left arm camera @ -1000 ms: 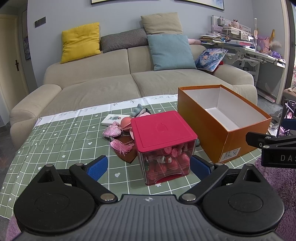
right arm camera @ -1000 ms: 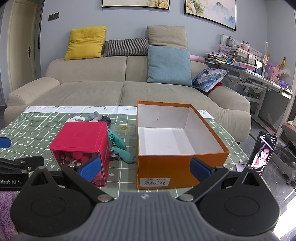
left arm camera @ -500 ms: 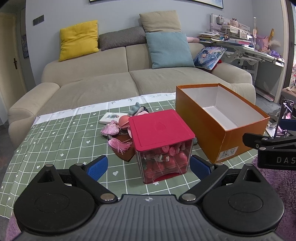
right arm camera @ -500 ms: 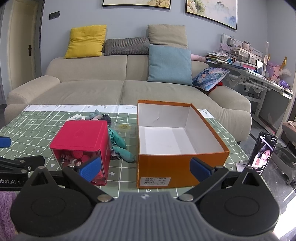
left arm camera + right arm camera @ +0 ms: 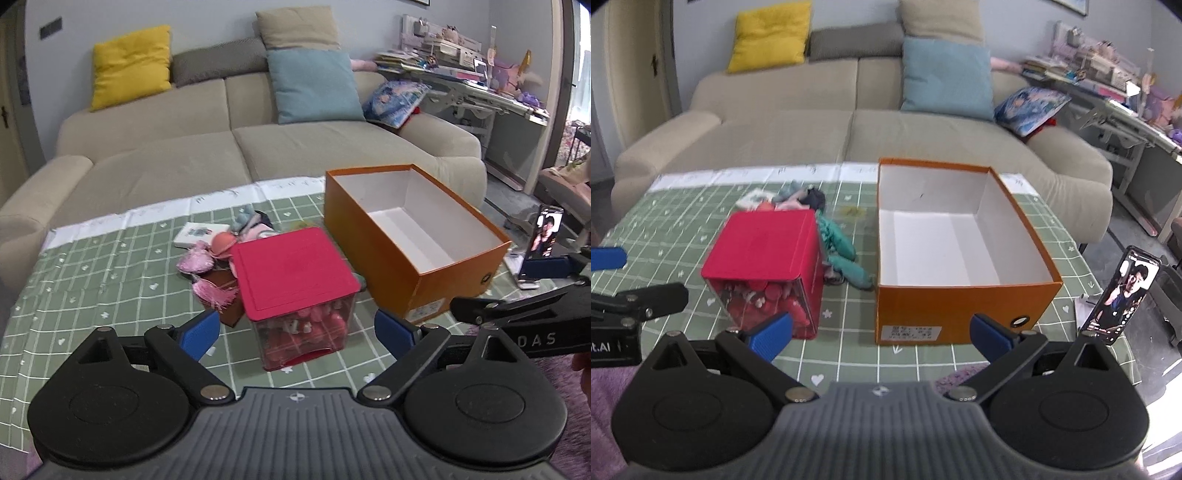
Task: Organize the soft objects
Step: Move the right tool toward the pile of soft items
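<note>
A pile of soft things lies on the green checked tablecloth [image 5: 92, 266] behind a clear box with a red lid [image 5: 293, 267]: pink tasselled pieces [image 5: 214, 290], a coral round piece [image 5: 223, 242] and a teal plush [image 5: 840, 245]. An empty orange cardboard box [image 5: 413, 254] stands to the right, also in the right wrist view [image 5: 945, 317]. My left gripper [image 5: 293, 330] is open and empty just in front of the red-lidded box [image 5: 762, 243]. My right gripper [image 5: 881, 330] is open and empty before the orange box's near left corner.
A small white card box [image 5: 197, 234] lies behind the pile. A phone on a stand [image 5: 1121, 291] sits at the table's right edge. A beige sofa [image 5: 236, 147] with cushions stands behind the table. A cluttered desk [image 5: 480, 85] is at the far right.
Both grippers have risen and tilted down, so the table is seen from higher. Both stay open and empty. Nothing on the table has moved.
</note>
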Demonstrator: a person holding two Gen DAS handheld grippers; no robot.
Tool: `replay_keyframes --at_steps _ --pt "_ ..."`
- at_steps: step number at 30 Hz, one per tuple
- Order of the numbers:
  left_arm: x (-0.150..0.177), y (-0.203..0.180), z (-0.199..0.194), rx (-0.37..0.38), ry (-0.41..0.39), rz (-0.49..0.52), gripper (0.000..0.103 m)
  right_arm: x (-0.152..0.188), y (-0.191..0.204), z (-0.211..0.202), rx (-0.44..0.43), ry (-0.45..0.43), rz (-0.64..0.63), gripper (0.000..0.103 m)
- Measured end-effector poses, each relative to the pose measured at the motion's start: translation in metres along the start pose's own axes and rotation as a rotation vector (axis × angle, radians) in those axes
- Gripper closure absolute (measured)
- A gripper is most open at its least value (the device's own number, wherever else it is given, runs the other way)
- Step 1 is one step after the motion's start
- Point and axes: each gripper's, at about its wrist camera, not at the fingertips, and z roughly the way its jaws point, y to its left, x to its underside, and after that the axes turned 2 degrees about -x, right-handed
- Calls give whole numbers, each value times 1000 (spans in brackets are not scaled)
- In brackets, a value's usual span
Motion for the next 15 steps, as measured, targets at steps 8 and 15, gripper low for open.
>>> replay_keyframes --at_steps 8,15 --pt "-33 8 2 42 73 7 0 -30 -1 -1 5 61 7 3" --pt "-63 24 12 103 153 -16 0 -65 -1 0 0 80 7 3"
